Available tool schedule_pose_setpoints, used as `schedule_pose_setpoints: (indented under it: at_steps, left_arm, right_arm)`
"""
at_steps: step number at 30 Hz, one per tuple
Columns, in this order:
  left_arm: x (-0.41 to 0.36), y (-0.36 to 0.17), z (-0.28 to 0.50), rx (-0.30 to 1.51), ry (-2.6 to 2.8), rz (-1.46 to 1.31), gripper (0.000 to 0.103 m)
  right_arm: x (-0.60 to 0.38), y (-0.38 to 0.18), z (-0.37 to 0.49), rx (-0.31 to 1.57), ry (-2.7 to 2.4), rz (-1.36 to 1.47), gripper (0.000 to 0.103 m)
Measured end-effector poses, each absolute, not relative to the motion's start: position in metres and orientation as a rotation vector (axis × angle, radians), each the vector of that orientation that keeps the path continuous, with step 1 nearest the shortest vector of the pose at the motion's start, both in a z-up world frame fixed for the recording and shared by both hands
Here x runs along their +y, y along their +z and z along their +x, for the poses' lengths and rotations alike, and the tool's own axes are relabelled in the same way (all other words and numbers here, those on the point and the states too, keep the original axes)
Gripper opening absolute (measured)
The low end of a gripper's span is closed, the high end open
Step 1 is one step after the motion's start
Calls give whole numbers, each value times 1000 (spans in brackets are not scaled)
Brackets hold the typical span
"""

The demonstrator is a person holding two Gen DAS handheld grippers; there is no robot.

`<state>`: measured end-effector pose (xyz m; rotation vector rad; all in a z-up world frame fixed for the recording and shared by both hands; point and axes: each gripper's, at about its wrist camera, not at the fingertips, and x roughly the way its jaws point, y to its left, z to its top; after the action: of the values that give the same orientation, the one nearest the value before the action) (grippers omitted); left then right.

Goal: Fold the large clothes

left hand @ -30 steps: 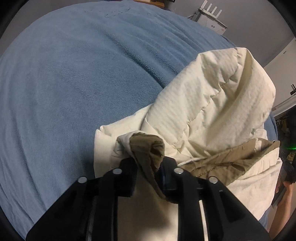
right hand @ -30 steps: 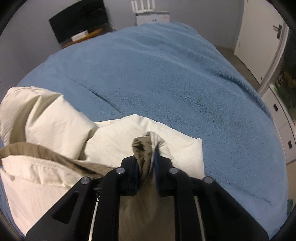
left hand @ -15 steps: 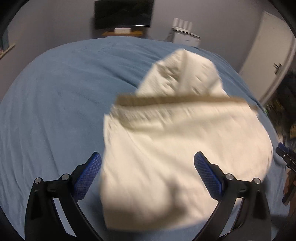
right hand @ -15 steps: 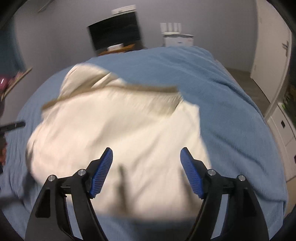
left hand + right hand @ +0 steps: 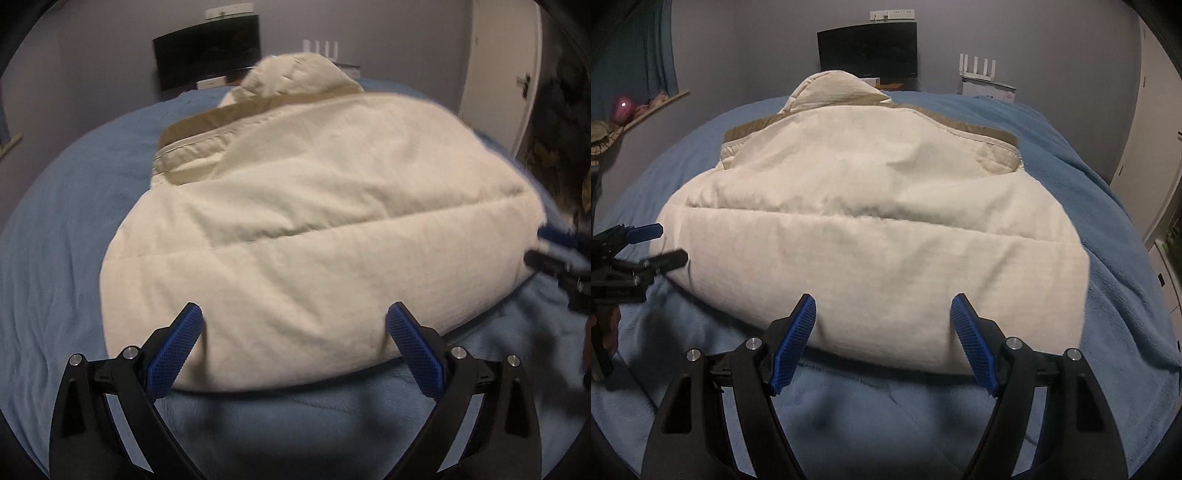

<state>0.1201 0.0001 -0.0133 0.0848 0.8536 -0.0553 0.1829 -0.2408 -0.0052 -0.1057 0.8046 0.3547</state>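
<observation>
A puffy, quilted cream jacket [image 5: 871, 236] with khaki lining lies folded on the fleecy blue bed [image 5: 1115, 236]; both grippers' jaws gape empty.

A bed [image 5: 55, 236] is carrying the load and is filling most of both wrist views. A blue fleece blanket [image 5: 1108, 229] is covering its whole upper surface and is showing soft creases near the front edge. A cream padded jacket [image 5: 314, 229] is lying directly on the blanket, roughly central, with blanket showing on every side of it. The jacket is lying folded over itself, with quilted seams running across its width. A tan lining band [image 5: 979, 127] is showing along the far folded edge, and the cream hood [image 5: 831, 88] is projecting beyond that edge toward the far side of the bed.
</observation>
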Motion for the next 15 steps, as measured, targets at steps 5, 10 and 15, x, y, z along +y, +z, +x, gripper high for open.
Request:
schedule_pose_setpoints:
  at_steps: [5, 10, 15]
  left_arm:
    - [3, -18, 151, 866, -66, 58, 98]
    - [7, -11, 200, 899, -66, 11, 98]
    - [8, -8, 258, 955, -27, 45, 98]
  right_arm:
    - [-223, 0, 223, 794, 326, -124, 82]
    - [-208, 0, 279, 866, 311, -85, 82]
    - [-191, -1, 341, 964, 288, -72, 84]
